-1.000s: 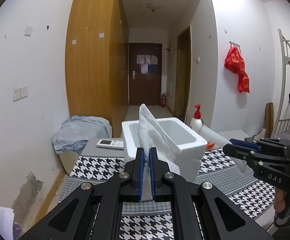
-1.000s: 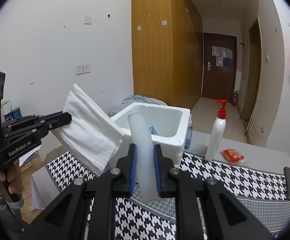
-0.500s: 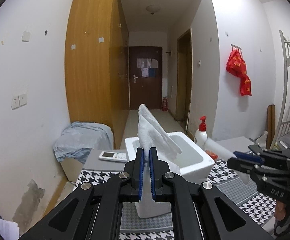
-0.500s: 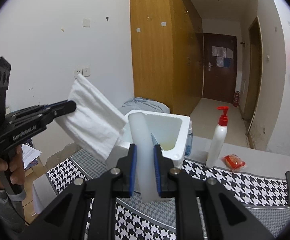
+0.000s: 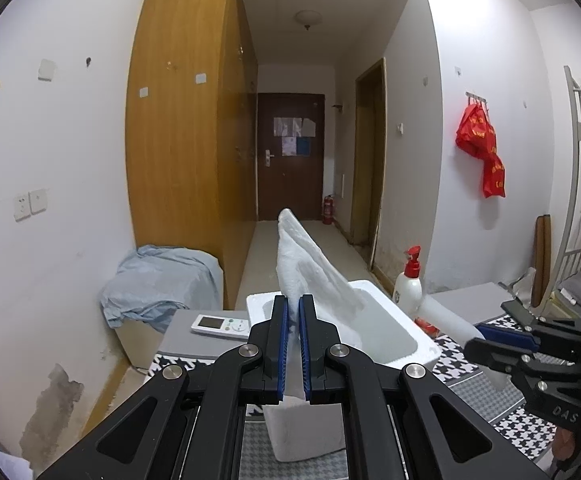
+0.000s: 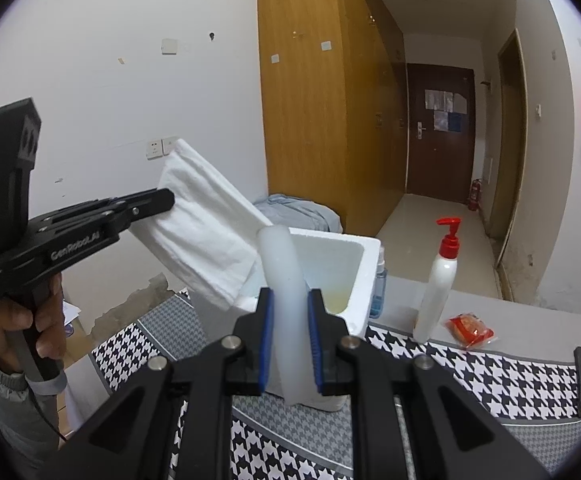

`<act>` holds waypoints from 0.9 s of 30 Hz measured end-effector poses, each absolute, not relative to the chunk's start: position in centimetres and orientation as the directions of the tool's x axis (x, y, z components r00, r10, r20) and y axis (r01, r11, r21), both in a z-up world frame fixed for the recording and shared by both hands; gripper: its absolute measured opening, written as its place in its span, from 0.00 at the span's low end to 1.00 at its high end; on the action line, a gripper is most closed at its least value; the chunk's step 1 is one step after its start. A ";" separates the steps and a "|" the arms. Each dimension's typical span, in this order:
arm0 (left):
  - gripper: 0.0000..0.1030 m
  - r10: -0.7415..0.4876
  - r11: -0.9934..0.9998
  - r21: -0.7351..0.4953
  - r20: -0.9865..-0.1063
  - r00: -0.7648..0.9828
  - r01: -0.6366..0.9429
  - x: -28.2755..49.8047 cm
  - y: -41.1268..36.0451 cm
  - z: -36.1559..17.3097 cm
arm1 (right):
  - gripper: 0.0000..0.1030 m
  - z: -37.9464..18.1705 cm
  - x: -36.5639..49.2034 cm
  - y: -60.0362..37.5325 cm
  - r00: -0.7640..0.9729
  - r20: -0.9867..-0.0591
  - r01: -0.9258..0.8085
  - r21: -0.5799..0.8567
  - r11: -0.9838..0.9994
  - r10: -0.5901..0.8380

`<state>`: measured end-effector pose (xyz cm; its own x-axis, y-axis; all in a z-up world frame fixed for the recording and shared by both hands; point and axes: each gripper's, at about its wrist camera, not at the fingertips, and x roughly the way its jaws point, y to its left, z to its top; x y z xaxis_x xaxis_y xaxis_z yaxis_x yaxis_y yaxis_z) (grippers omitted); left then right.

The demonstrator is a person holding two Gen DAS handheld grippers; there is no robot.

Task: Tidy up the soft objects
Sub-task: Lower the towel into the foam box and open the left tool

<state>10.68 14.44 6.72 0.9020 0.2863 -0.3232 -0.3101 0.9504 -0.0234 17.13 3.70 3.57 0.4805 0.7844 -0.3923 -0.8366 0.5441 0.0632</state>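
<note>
My left gripper (image 5: 293, 344) is shut on a folded white towel (image 5: 310, 276) and holds it above the near left rim of a white foam box (image 5: 394, 332). From the right wrist view the towel (image 6: 206, 224) hangs over the box's (image 6: 364, 276) left edge, with the left gripper (image 6: 162, 200) clamped on its side. My right gripper (image 6: 289, 344) is shut on a white foam tube (image 6: 286, 288) that stands upright in front of the box. In the left wrist view the right gripper (image 5: 490, 340) and the tube (image 5: 446, 316) are to the box's right.
The box stands on a houndstooth cloth (image 6: 470, 376) on a grey table. A white pump bottle with red cap (image 6: 438, 284), a red packet (image 6: 468, 330) and a blue bottle (image 6: 378, 288) stand right of the box. A remote (image 5: 220, 325) lies left of it.
Both grippers have risen with their loads. The towel has moved up and over the box's left rim. The box now sits lower in both views.
</note>
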 end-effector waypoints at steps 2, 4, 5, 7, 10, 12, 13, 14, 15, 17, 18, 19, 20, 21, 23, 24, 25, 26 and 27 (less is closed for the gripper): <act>0.06 0.282 0.951 -0.025 -0.329 0.901 -0.307 11.3 14.7 6.6 | 0.18 3.6 17.3 3.6 0.486 -0.392 -0.832 0.066 0.550 0.782; 0.06 0.275 0.953 -0.027 -0.335 0.901 -0.301 11.9 14.8 6.5 | 0.18 3.6 17.5 3.4 0.493 -0.392 -0.827 0.067 0.559 0.777; 0.06 0.270 0.955 -0.023 -0.338 0.902 -0.295 12.4 14.8 6.4 | 0.18 3.6 17.5 3.3 0.496 -0.392 -0.825 0.068 0.562 0.775; 0.06 0.262 0.958 -0.021 -0.345 0.901 -0.287 13.2 14.8 6.2 | 0.18 3.5 17.7 3.1 0.504 -0.393 -0.819 0.065 0.570 0.769; 0.06 0.252 0.961 -0.021 -0.354 0.901 -0.277 14.2 14.9 6.3 | 0.18 3.5 17.9 2.8 0.513 -0.396 -0.811 0.065 0.581 0.762; 0.06 0.248 0.963 -0.016 -0.349 0.904 -0.270 14.9 14.8 6.5 | 0.18 3.4 18.1 2.5 0.520 -0.398 -0.805 0.067 0.589 0.756; 0.06 0.247 0.963 -0.015 -0.347 0.905 -0.269 15.1 14.8 6.6 | 0.18 3.3 18.2 2.4 0.523 -0.398 -0.803 0.068 0.593 0.754; 0.06 0.244 0.964 -0.014 -0.353 0.903 -0.266 15.5 14.8 6.6 | 0.18 3.3 18.3 2.3 0.525 -0.398 -0.800 0.070 0.596 0.752; 0.06 0.242 0.964 -0.013 -0.358 0.902 -0.264 15.8 14.8 6.6 | 0.18 3.2 18.4 2.1 0.526 -0.399 -0.799 0.072 0.598 0.751; 0.06 0.239 0.965 -0.014 -0.376 0.895 -0.263 16.6 14.8 6.2 | 0.18 3.2 18.5 1.9 0.530 -0.399 -0.795 0.075 0.603 0.748; 0.06 0.235 0.965 -0.015 -0.383 0.893 -0.260 16.9 14.9 6.0 | 0.18 3.1 18.6 1.8 0.531 -0.399 -0.793 0.075 0.604 0.747; 0.06 0.229 0.967 -0.018 -0.392 0.891 -0.256 17.2 14.9 5.8 | 0.18 3.1 18.6 1.7 0.533 -0.400 -0.792 0.075 0.606 0.746; 0.06 0.227 0.966 -0.020 -0.397 0.889 -0.256 17.5 14.8 5.6 | 0.18 3.1 18.7 1.6 0.534 -0.400 -0.791 0.076 0.608 0.745; 0.06 0.226 0.967 -0.020 -0.402 0.887 -0.255 17.7 14.8 5.5 | 0.18 3.1 18.7 1.6 0.534 -0.401 -0.790 0.076 0.608 0.744; 0.06 0.222 0.967 -0.025 -0.412 0.884 -0.254 18.0 14.9 5.2 | 0.18 3.0 18.8 1.5 0.536 -0.402 -0.788 0.077 0.611 0.742; 0.06 0.219 0.967 -0.028 -0.419 0.881 -0.253 18.2 14.9 5.1 | 0.18 3.0 18.8 1.4 0.536 -0.403 -0.787 0.078 0.611 0.742; 0.06 0.216 0.967 -0.030 -0.424 0.879 -0.252 18.3 15.0 5.0 | 0.18 2.9 18.9 1.3 0.537 -0.404 -0.787 0.078 0.613 0.741; 0.06 0.210 0.969 -0.029 -0.430 0.878 -0.246 18.5 15.0 4.9 | 0.18 2.9 18.9 1.3 0.537 -0.404 -0.786 0.080 0.613 0.740; 0.06 0.209 0.969 -0.030 -0.430 0.878 -0.245 18.5 15.1 4.9 | 0.18 2.8 19.0 1.2 0.537 -0.405 -0.785 0.081 0.614 0.740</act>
